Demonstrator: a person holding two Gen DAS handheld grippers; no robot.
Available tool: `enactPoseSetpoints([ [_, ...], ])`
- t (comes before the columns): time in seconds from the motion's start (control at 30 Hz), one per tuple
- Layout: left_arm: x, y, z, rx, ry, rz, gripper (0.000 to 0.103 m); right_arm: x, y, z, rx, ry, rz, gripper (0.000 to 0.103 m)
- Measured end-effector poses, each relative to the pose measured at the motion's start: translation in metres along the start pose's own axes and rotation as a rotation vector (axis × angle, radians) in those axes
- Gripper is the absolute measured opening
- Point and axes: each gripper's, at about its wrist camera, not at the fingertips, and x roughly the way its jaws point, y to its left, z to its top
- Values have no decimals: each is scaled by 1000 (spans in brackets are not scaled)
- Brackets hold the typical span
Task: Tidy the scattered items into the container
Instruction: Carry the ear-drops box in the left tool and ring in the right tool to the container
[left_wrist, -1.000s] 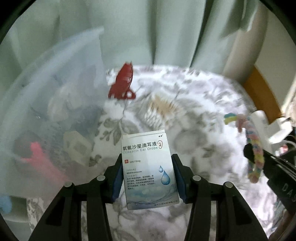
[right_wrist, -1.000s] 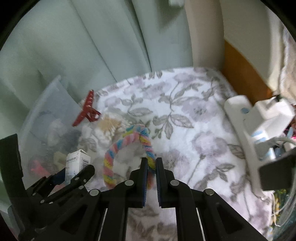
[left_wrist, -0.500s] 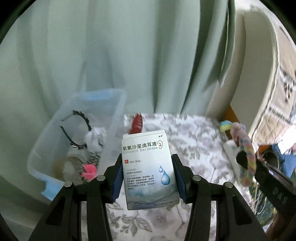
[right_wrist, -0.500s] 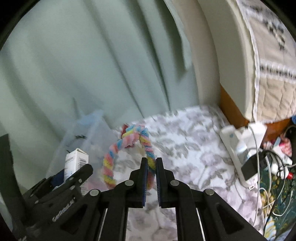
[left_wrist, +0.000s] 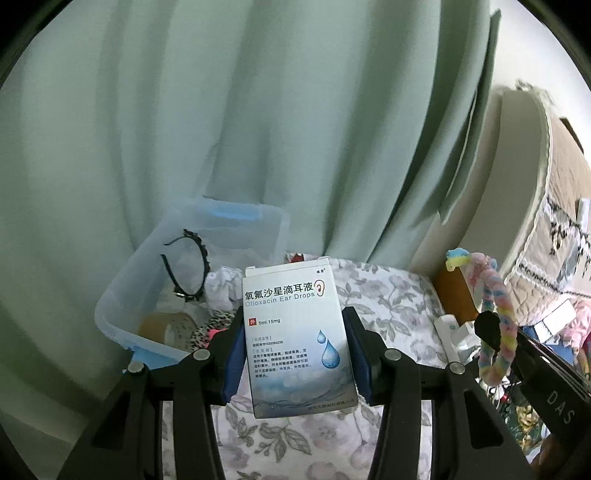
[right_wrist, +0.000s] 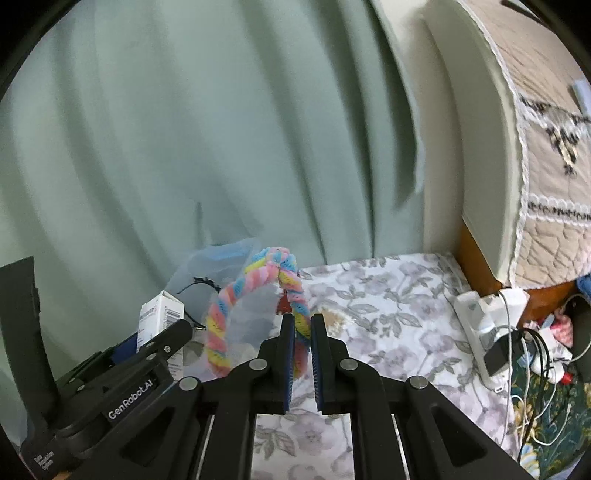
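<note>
— over the floral cloth (left_wrist: 391, 306), what is each gripper carrying?
— left gripper (left_wrist: 295, 354) has its blue pads clamped on both sides of a white ear drops box (left_wrist: 297, 332), held upright with the printed face toward the camera. right gripper (right_wrist: 303, 354) has its jaws pressed together on one leg of a pastel braided headband (right_wrist: 221, 332), which arches up and over to the left of the fingers.

— where is the container?
— clear plastic bin (left_wrist: 122, 295) sits at the far left of the cloth, against the green curtain (left_wrist: 258, 129). seen from the left wrist, it lies beyond and left of the box.

— anything in it?
— a black headband (left_wrist: 199, 266) leaning inside, something white and crumpled (left_wrist: 221, 288), a leopard-print piece (left_wrist: 207, 328) and a brownish roll (left_wrist: 166, 325) near the front wall.

— any loose items on the cloth?
— a bit of red (right_wrist: 283, 305) shows just behind the braided headband, and a pale brown fuzzy patch (right_wrist: 334, 318) lies right of it; i cannot tell what either is.

— and on the right?
— a white power strip (right_wrist: 484, 332) with plugs and cables at the cloth's right edge, beside a wooden bed frame (right_wrist: 476, 258).
</note>
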Motion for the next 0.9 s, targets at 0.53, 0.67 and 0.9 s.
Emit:
enactPoseSetpoints([
  [0.53,-6,63,8,-124,-20,35,50,14,67,2,-112,17,36,10],
  [0.67,-1,80,8,-152,-12,43,50,23,80,1,-135,36,53,10],
  [0.9,10,103,9,-189,-5,56,50,39,99,0,-154,62,86,10],
])
